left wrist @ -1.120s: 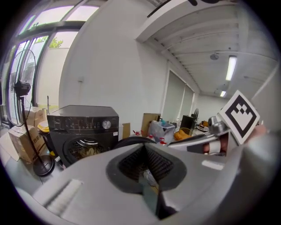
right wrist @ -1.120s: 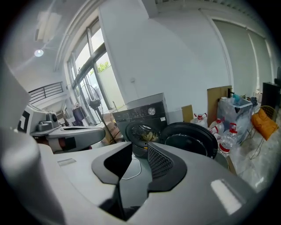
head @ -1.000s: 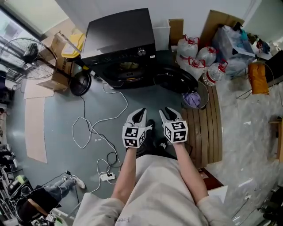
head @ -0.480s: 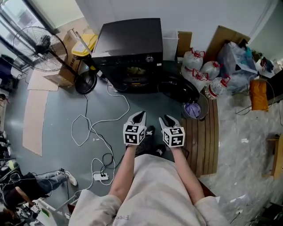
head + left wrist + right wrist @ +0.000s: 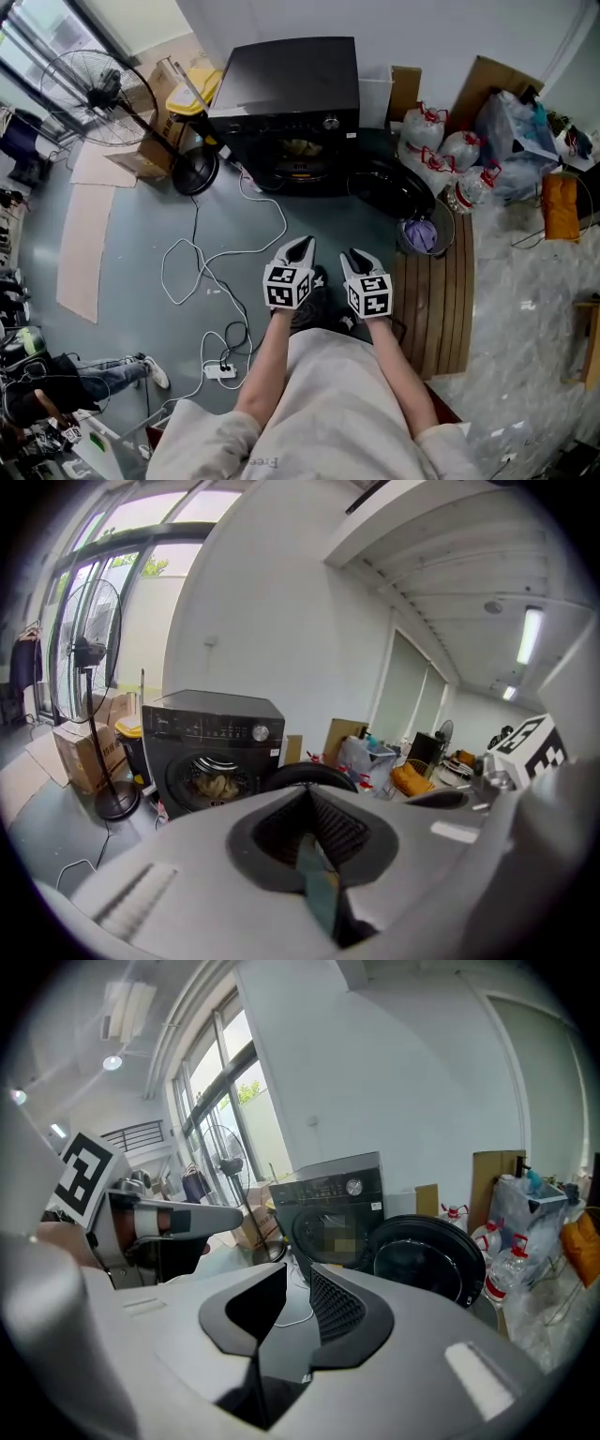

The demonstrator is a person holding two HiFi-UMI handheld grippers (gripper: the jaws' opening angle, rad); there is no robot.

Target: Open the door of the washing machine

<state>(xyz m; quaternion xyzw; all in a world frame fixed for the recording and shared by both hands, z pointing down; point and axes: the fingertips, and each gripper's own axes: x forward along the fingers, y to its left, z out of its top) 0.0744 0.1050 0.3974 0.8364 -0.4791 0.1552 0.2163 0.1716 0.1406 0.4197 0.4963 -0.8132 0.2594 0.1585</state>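
Washing machine (image 5: 286,103): stands against the far wall, well apart from both claws.
Door (image 5: 389,187): already swung open to the right; laundry shows in the drum.
Left claw (image 5: 299,247): jaws together, empty.
Right claw (image 5: 359,257): jaws slightly apart, just been closing, nothing between them.
Risk: a step forward may snag the cable (image 5: 202,267) on the floor; a stray nudge could swing the door shut.
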